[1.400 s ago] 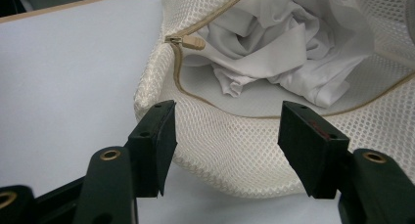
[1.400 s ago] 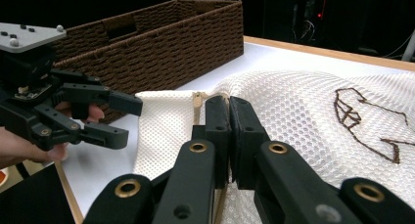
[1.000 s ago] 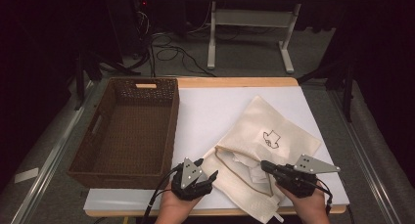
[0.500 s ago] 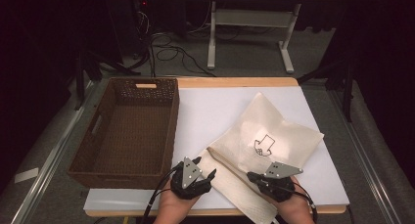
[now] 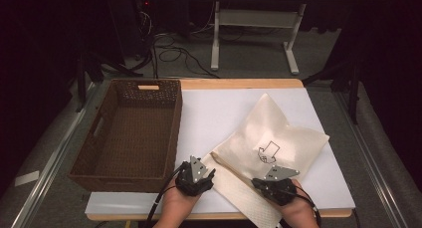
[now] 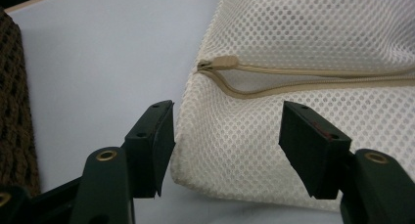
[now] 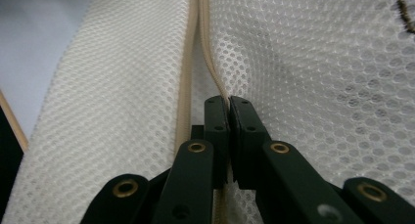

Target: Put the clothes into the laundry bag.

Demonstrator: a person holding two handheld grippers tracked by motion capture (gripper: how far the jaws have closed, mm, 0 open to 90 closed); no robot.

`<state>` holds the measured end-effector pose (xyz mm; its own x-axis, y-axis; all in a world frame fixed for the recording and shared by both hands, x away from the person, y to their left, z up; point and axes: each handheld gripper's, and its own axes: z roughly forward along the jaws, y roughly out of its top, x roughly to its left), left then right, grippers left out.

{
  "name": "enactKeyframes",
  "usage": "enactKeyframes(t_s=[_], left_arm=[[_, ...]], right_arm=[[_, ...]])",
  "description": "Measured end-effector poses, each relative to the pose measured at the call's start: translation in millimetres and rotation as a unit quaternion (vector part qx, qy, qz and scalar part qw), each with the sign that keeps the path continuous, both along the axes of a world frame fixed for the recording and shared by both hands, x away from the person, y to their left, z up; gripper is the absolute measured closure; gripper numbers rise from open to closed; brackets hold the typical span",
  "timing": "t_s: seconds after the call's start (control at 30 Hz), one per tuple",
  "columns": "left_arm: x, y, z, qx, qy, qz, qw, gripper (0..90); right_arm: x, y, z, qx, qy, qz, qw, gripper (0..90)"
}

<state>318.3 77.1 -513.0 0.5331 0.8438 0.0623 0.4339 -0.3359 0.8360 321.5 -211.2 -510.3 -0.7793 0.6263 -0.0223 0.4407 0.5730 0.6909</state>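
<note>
- Nearest me, the right gripper (image 7: pixel 229 104) has its jaws pressed together on the tan zipper edge (image 7: pixel 215 82) of the mesh laundry bag (image 5: pixel 271 138), pinching the upper lip of the opening. My guess is that this hold is meant to lift or steady that lip so the mouth can be worked.
- Left of that gripper, the lower flap of the bag runs away along the zipper line. To its right, the main mesh panel spreads out, with a dark printed mark at the far corner.
- The left gripper (image 6: pixel 225 136) stands with its jaws spread wide, nothing between them. The bag's near corner lies just ahead of the gap and the zipper pull (image 6: pixel 220 63) a little beyond it. It looks lined up to take that corner or the pull, though I can only judge that.
- Past the left gripper's left jaw runs the bare white table cover (image 5: pixel 224 108), then the dark wicker basket (image 5: pixel 129 133), which looks empty from above and sits beside the bag.
- Compared with a second ago, the right gripper has come in closer to the person and towards the left one. The bag has shifted with it, its printed mark now nearer the table's front edge. The left gripper has hardly moved.
</note>
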Motion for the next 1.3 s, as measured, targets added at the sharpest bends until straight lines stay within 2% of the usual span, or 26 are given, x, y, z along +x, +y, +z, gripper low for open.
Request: enactKeyframes(t_s=[0.13,0.17,0.23,0.27,0.33,0.43,0.5,0.53,0.6,0.7,0.8,0.93,1.07,1.2,1.3], left_arm=[[0.8,0.6,0.2,-0.003,0.004,-0.002,1.0,42.8],[1.3,0.3,-0.5,-0.003,0.01,-0.006,0.9999,47.5],[2.9,-0.8,-2.3,-0.004,0.015,0.006,0.9999,59.4],[3.5,-0.6,-2.4,-0.007,0.015,0.009,0.9998,69.9],[5.4,0.7,-1.2,-0.019,0.02,0.018,0.9995,81.1],[2.7,-0.7,1.6,-0.022,0.017,0.01,0.9996,83.5],[-0.2,-1.9,3.5,-0.021,0.013,0.005,0.9997,83.5],[-0.9,-1.9,4.1,-0.022,0.012,0.003,0.9997,83.5],[-2.1,-2.2,4.9,-0.024,0.007,-0.001,0.9997,83.4],[-2.1,-1.6,4.4,-0.025,0.007,0.002,0.9997,83.0],[-1.9,-1.0,4.4,-0.024,0.009,0.001,0.9997,82.8],[-2.2,-1.3,4.2,-0.03,0.008,0.0,0.9995,77.6],[-0.9,-3.4,3.5,-0.024,0.007,0.002,0.9997,66.9],[2.9,-5.3,5.7,-0.026,0.015,0.005,0.9995,66.7],[5.5,-7.3,5.7,-0.025,0.017,0.004,0.9995,67.8]], right_arm=[[4.3,-13.1,1.3,-0.003,0.006,-0.021,0.9998,88.3],[6.1,-17.0,1.6,-0.002,0.008,-0.027,0.9996,88.2],[8.7,-22.7,1.4,0.012,0.017,-0.031,0.9993,87.7],[8.4,-22.8,1.1,0.016,0.019,-0.028,0.9993,86.9],[6.2,-20.7,1.5,0.019,0.019,-0.023,0.9994,82.7],[1.8,-18.6,7.7,0.033,0.02,0.001,0.9992,77.4],[-3.3,-20.3,18.2,0.063,0.007,0.01,0.9979,73.8],[-5.5,-23.5,25.6,0.086,-0.003,0.009,0.9962,72.2],[-8.8,-29.2,35.0,0.106,-0.017,-0.001,0.9942,68.8],[-10.5,-42.8,45.5,0.121,-0.051,-0.034,0.9908,63.5],[-6.2,-63.9,47.1,0.131,-0.057,-0.087,0.9859,60.2],[-1.7,-85.0,41.7,0.101,-0.065,-0.135,0.9835,56.8],[2.0,-105.9,33.2,0.095,-0.053,-0.185,0.9767,51.4],[4.3,-121.3,24.4,0.087,-0.029,-0.231,0.9686,36.8],[6.1,-126.4,18.2,0.086,-0.015,-0.25,0.9643,29.7]])
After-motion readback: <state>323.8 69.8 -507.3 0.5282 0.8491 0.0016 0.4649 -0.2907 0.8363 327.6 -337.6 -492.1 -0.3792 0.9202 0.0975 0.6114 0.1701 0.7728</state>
